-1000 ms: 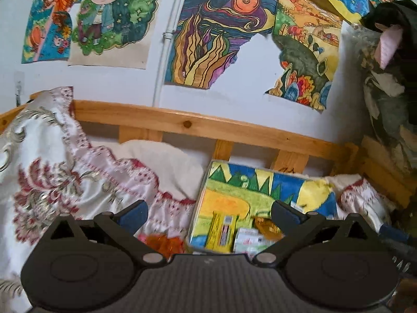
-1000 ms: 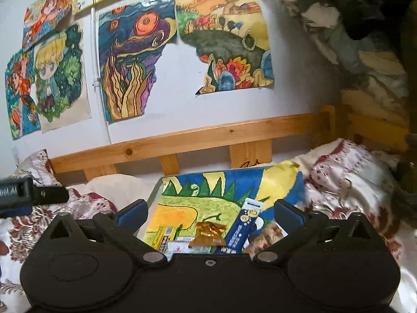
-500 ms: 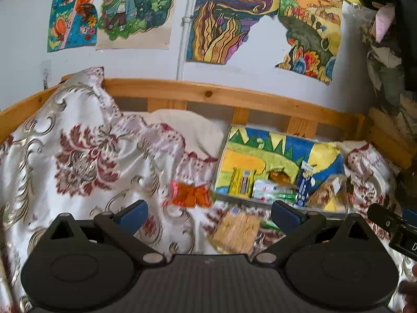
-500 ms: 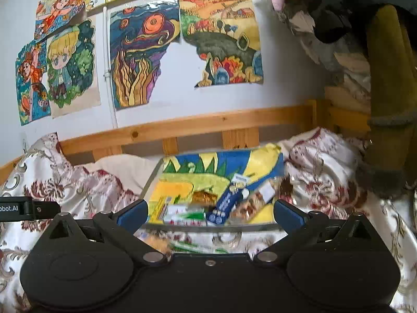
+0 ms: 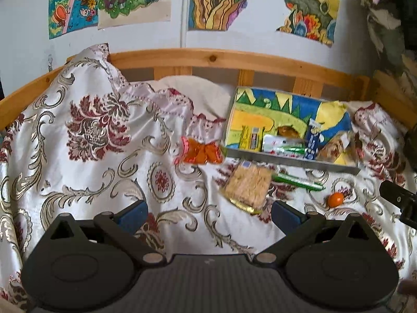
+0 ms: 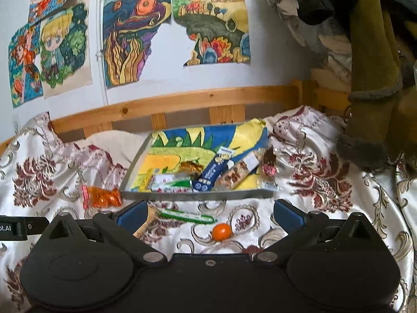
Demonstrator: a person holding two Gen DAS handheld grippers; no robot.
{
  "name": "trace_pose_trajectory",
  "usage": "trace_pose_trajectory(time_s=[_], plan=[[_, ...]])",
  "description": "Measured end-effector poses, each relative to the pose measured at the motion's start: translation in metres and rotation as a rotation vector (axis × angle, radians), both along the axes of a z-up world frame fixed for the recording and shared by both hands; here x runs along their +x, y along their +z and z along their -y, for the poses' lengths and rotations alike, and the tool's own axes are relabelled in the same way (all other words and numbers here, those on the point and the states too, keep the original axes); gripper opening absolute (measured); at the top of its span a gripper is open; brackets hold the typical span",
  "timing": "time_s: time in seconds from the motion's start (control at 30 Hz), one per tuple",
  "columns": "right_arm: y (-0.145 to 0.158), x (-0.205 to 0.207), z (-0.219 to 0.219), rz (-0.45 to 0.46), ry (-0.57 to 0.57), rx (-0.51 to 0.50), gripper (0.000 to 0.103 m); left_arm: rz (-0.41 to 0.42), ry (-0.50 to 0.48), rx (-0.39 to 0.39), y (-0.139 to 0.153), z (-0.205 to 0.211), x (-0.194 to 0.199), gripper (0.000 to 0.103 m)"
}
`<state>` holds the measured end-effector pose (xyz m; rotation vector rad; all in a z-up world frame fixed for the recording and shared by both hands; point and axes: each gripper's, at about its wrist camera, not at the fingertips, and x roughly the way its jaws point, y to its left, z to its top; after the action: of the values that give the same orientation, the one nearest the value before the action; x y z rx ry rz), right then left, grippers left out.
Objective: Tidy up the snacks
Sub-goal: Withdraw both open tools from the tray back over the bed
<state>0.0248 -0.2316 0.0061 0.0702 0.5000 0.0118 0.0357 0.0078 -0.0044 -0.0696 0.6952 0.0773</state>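
A shallow grey tray (image 5: 292,156) (image 6: 198,195) lined with a bright drawing lies on the bed and holds several snack packs, among them a blue stick pack (image 5: 312,138) (image 6: 212,169). On the bedspread in front of it lie an orange packet (image 5: 202,151) (image 6: 103,195), a cracker pack (image 5: 247,185), a green-and-white stick (image 5: 297,181) (image 6: 187,215) and a small orange ball (image 5: 335,199) (image 6: 221,231). My left gripper (image 5: 208,212) is open and empty, just short of the cracker pack. My right gripper (image 6: 209,212) is open and empty above the orange ball.
A patterned white and red bedspread (image 5: 91,143) covers the bed. A wooden bed rail (image 5: 234,62) runs behind the tray, below a wall with drawings. A dark soft toy (image 6: 370,83) hangs at the right. A red wrapped sweet (image 6: 269,168) rests at the tray's right edge.
Both grippers have pulled back from the tray and tilted down, so the loose snacks on the bedspread have come into view. Both stay open and empty.
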Motion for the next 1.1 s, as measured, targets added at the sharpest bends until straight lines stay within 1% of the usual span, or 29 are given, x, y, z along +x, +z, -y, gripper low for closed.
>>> trace_pose_trajectory(time_s=[0.17,0.33,0.47,0.67,0.77,0.9,1.1], plan=[[-0.005,0.001,0.001,-0.028,-0.004,-0.024,0.102,-0.026,-0.003,0.015,-0.005,0.001,-0.001,0.102],[-0.013,0.007,0.002,-0.081,-0.012,-0.037,0.102,-0.059,0.006,0.035,-0.011,0.002,0.001,0.102],[-0.016,0.011,0.002,-0.113,-0.022,-0.026,0.102,-0.082,0.014,0.062,-0.014,0.005,0.003,0.102],[-0.021,0.015,-0.009,-0.154,0.01,-0.064,0.102,-0.137,0.044,0.08,-0.022,0.003,0.009,0.102],[-0.023,0.017,-0.012,-0.172,0.004,-0.062,0.102,-0.157,0.048,0.074,-0.025,0.002,0.013,0.102],[-0.023,0.02,-0.019,-0.192,0.009,-0.05,0.102,-0.163,0.042,0.071,-0.026,0.0,0.014,0.102],[-0.019,0.021,-0.029,-0.182,0.075,-0.099,0.102,-0.162,0.039,0.018,-0.021,-0.008,0.018,0.102]])
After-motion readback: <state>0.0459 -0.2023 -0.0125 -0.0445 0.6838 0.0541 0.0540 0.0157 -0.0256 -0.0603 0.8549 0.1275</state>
